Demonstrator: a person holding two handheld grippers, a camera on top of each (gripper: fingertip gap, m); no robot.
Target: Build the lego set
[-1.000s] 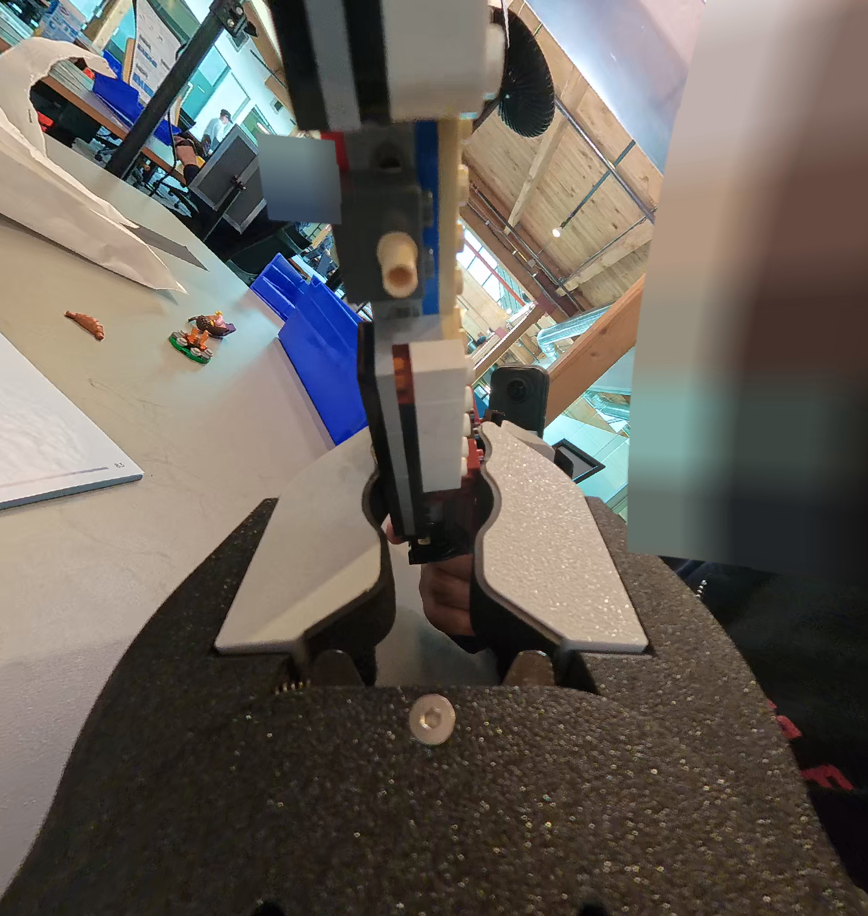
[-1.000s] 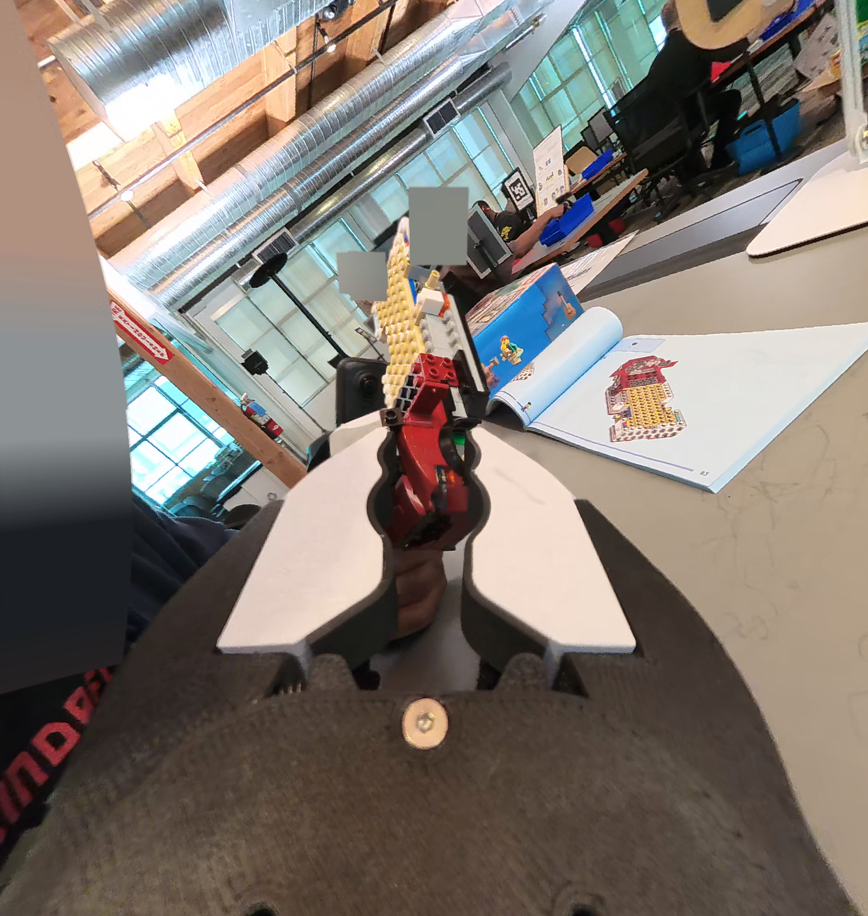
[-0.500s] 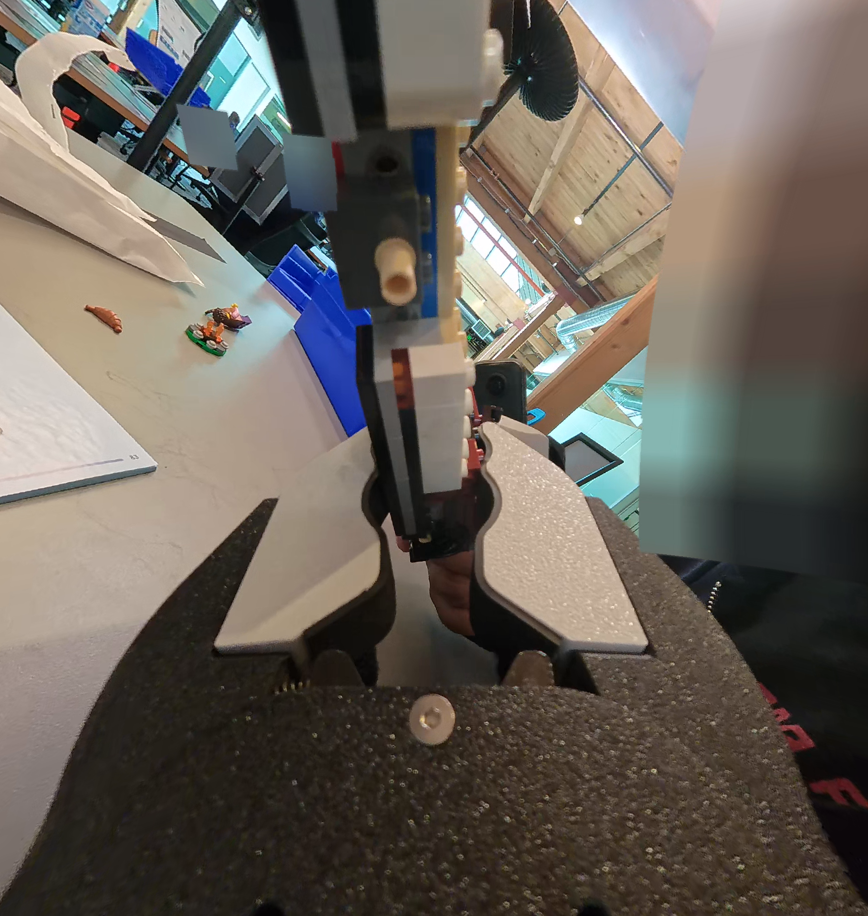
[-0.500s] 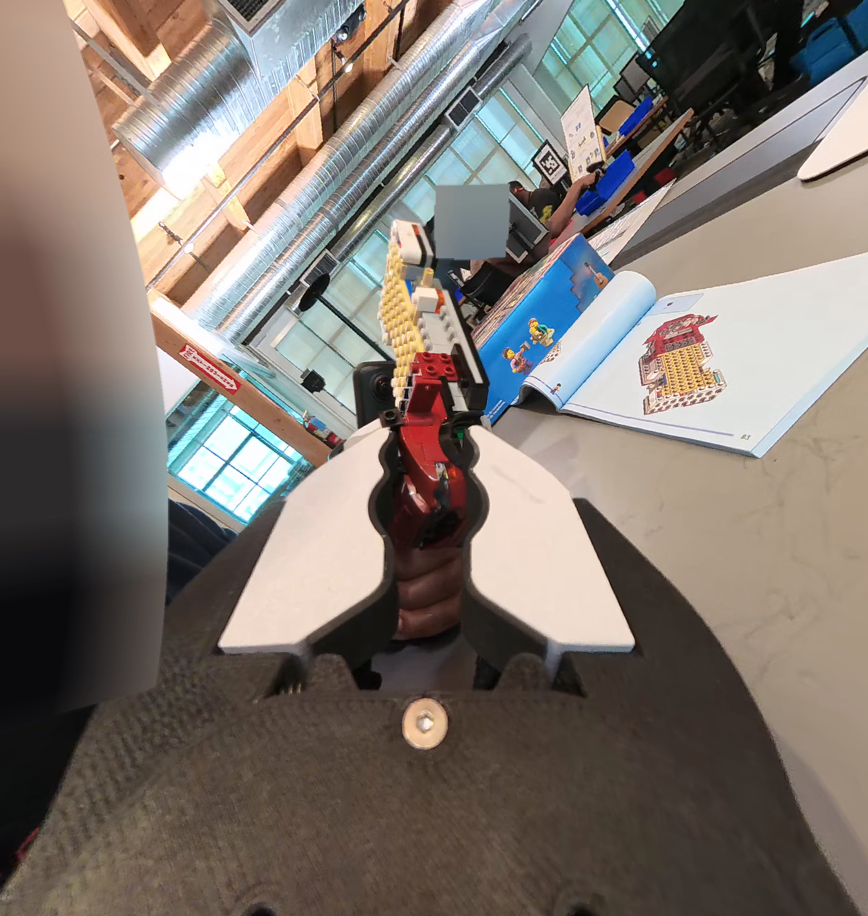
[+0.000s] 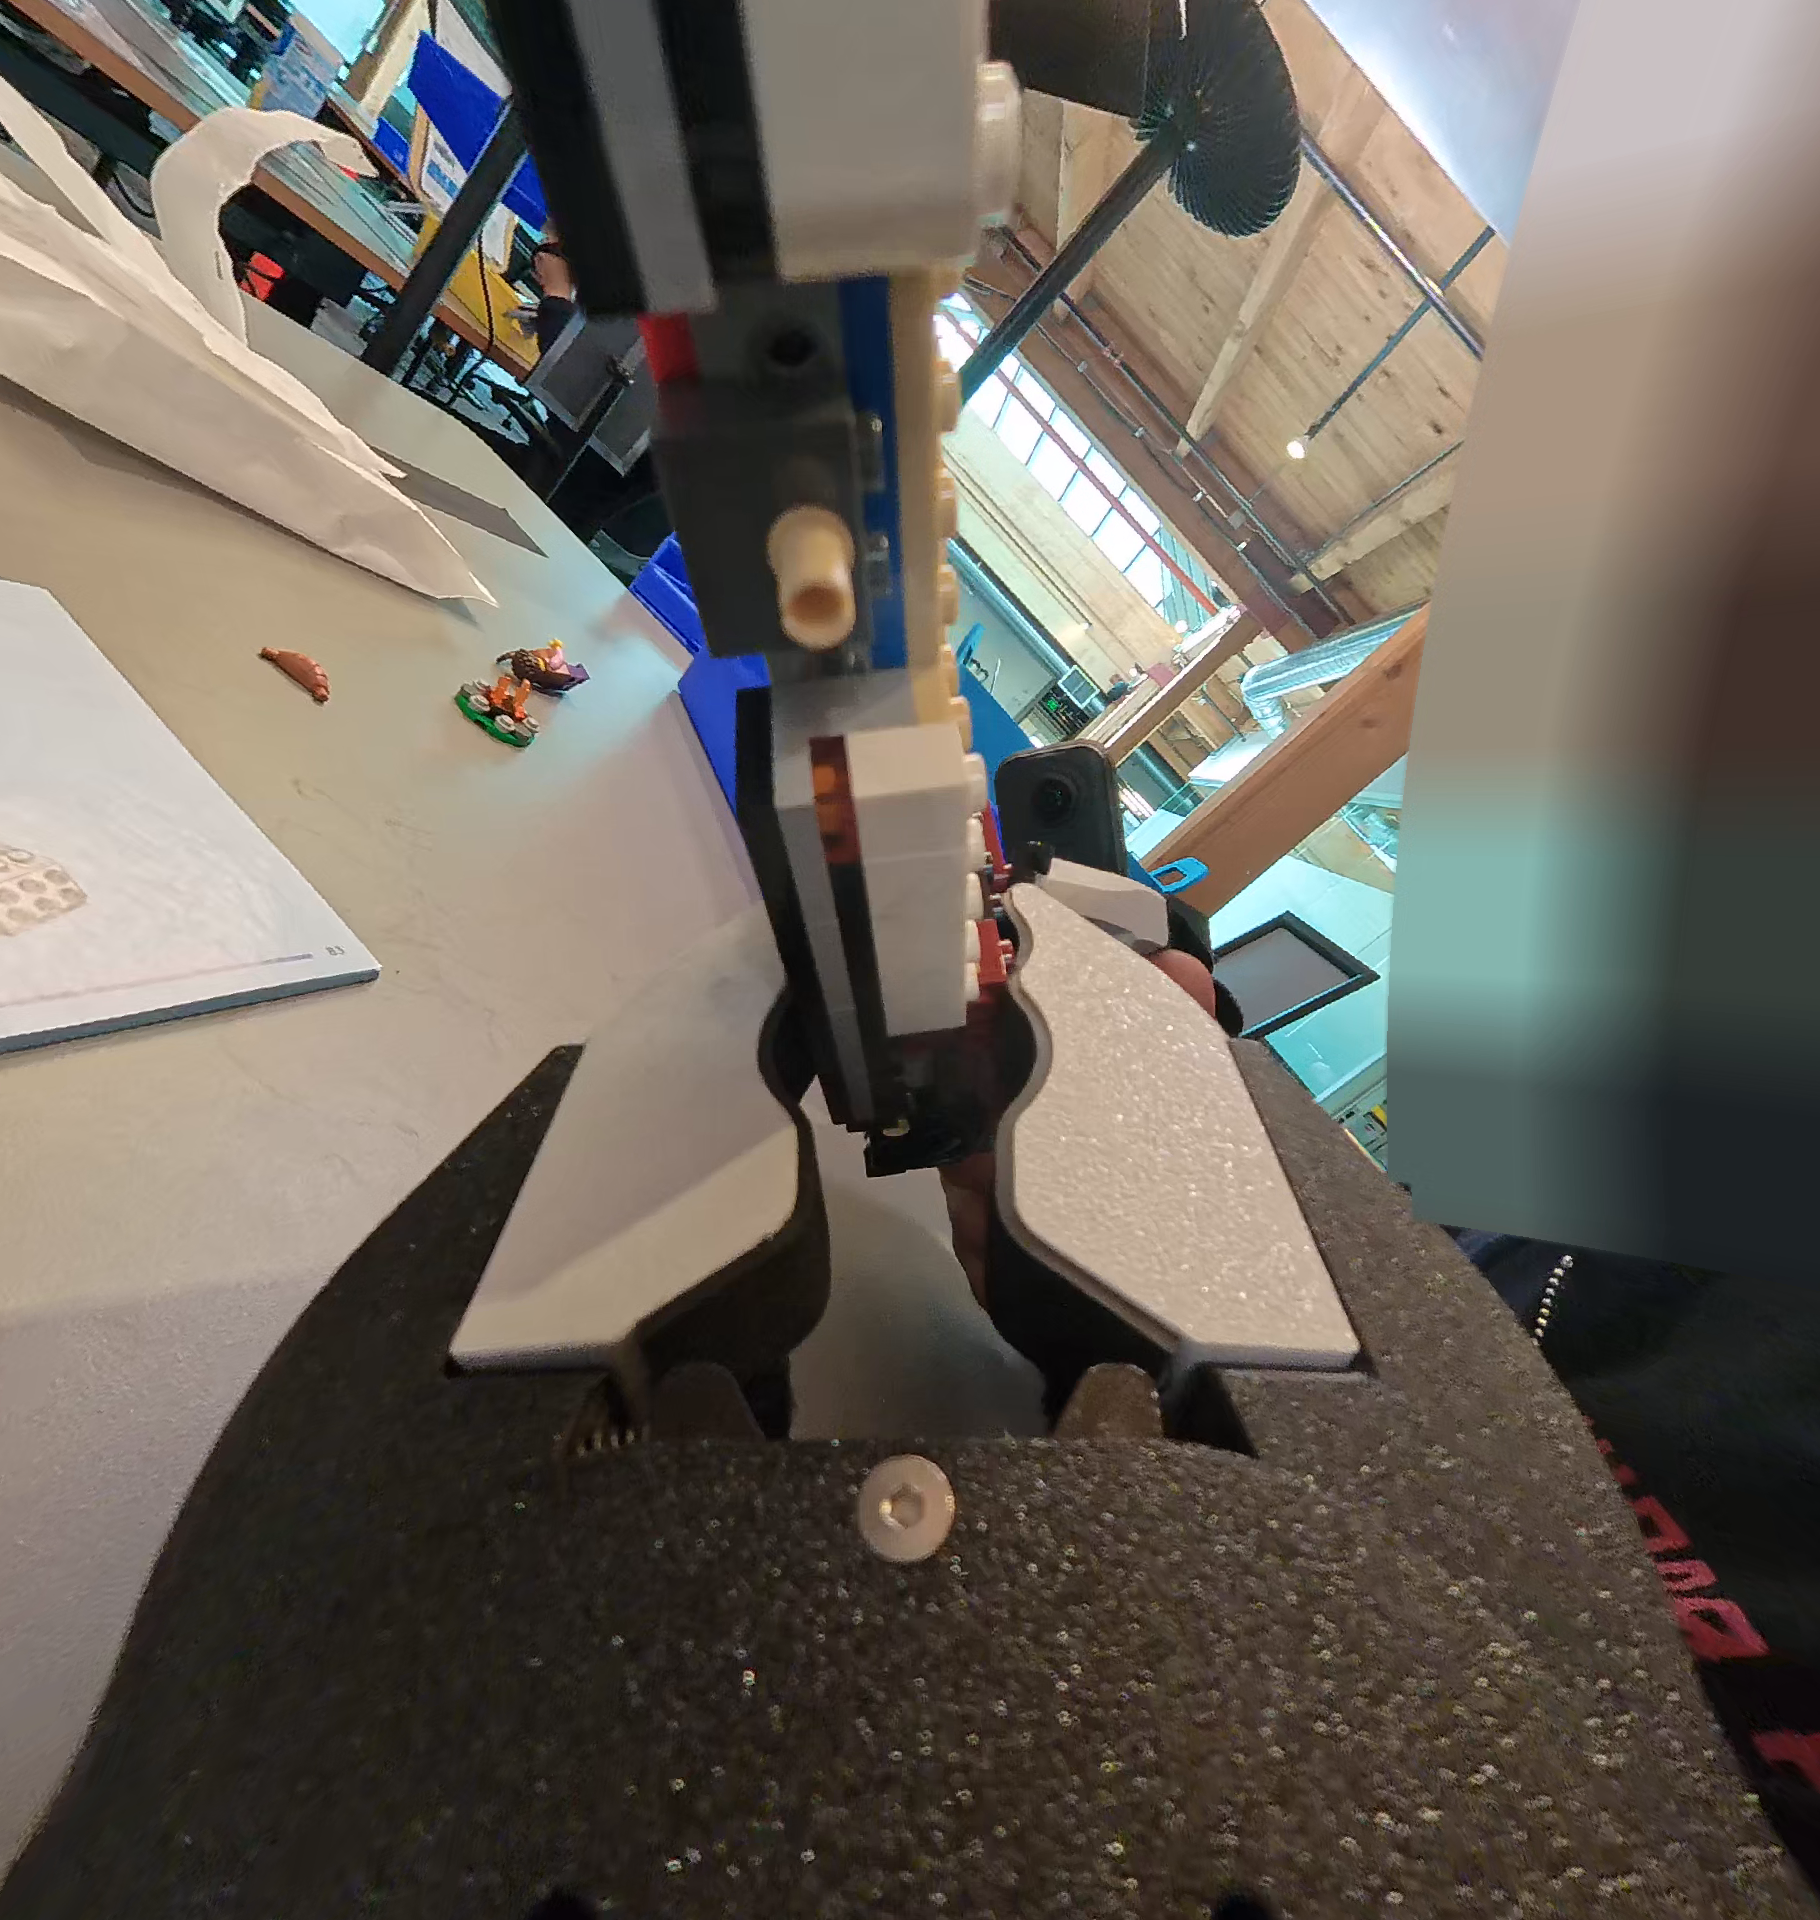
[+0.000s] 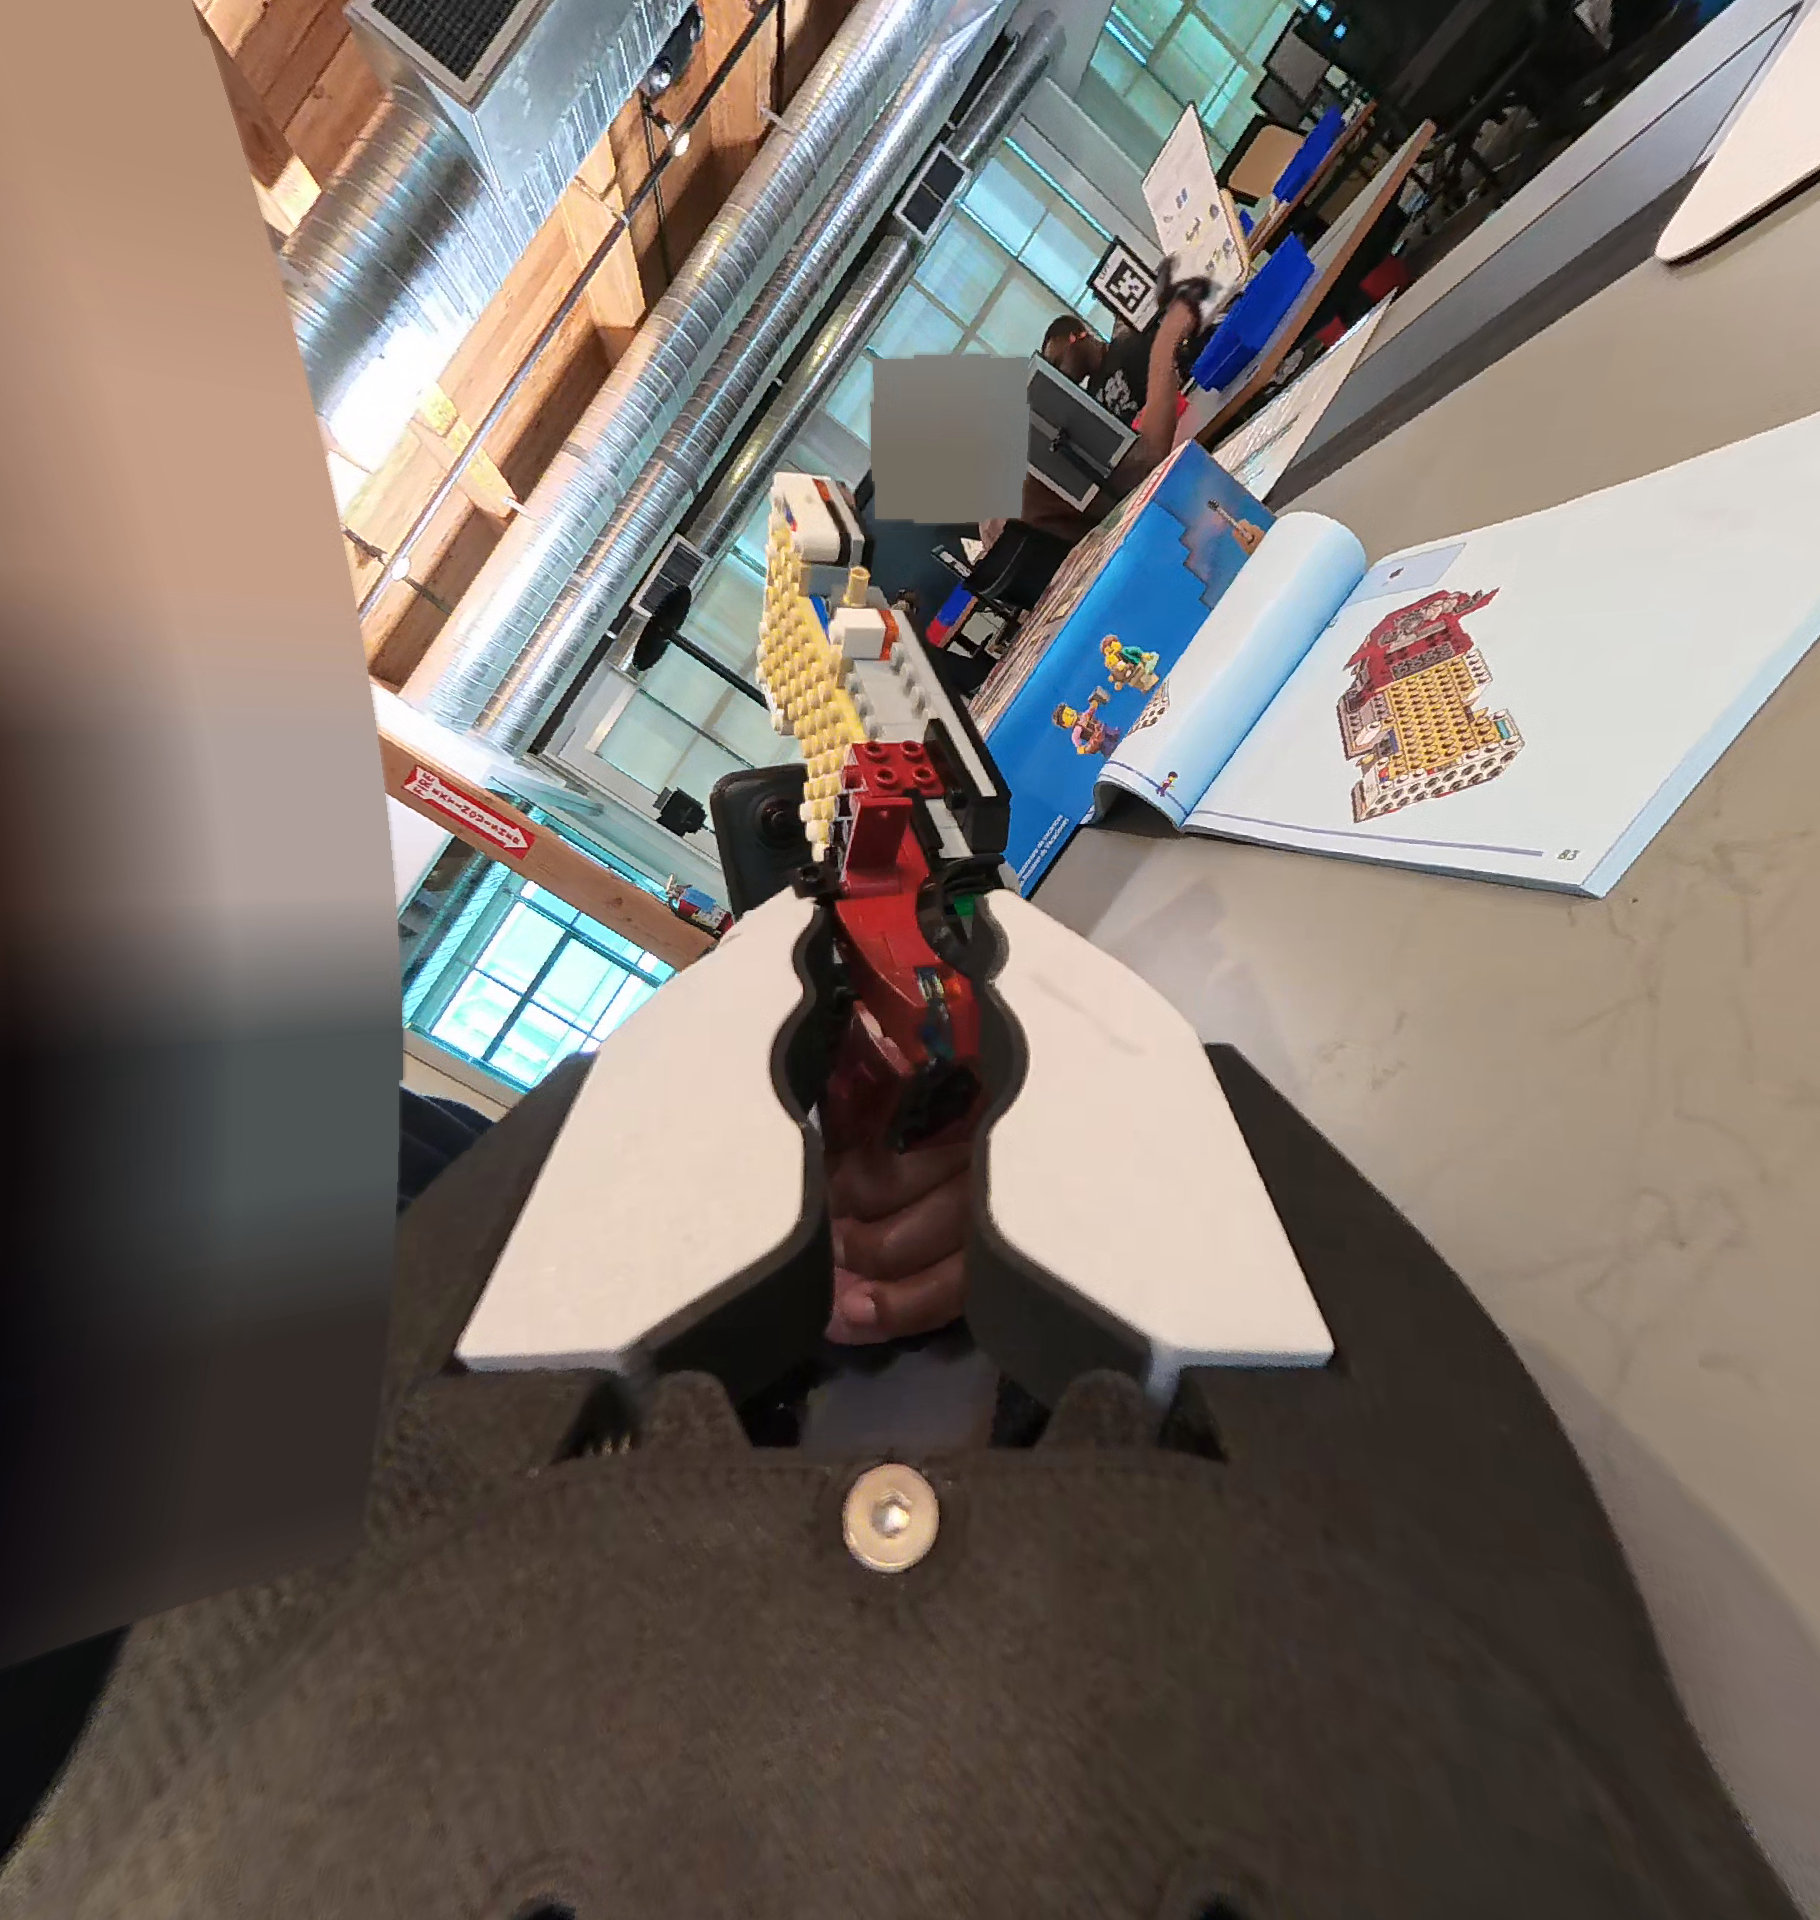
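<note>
- Holding one brick-built model [image 5: 864, 914] between both tools: my left gripper [image 5: 901, 997] is clamped on its black, grey and white end, the studs against the right pad [image 5: 1114, 1091].
- My right gripper [image 6: 901, 966] is clamped narrowly on the dark red curved end [image 6: 901, 977] of the same model; the tan studded plate [image 6: 807, 665] stands out beyond its tips.
- Judging handling: light and rigid, but press-fit, so likely to split at seams under twist or pull. The slab faces offer the best hold; the tan pin [image 5: 812, 582] above my left jaws does not.
- Comparing with a second ago: both grasps unchanged; the model and both tools have tilted, and the open instruction booklet [image 6: 1508, 707] right of my right jaws sits more side-on.
</note>
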